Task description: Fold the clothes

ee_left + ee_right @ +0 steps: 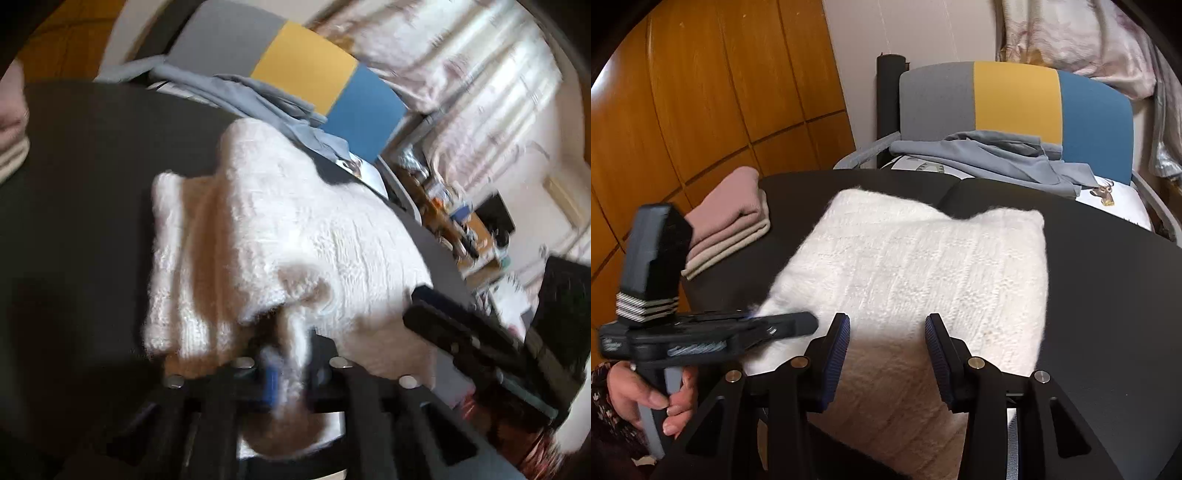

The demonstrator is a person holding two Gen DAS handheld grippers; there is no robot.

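Two grippers meet your white sweater [916,273] mid-table [1108,280]: your left gripper [288,369] pinches its near-left edge, your right gripper [888,354] hovers spread wide above it.

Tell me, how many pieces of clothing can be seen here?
3, perhaps more hidden: a white knit sweater mid-table, a folded pink garment at the table's far left edge, and a crumpled grey-blue garment on the chair behind.
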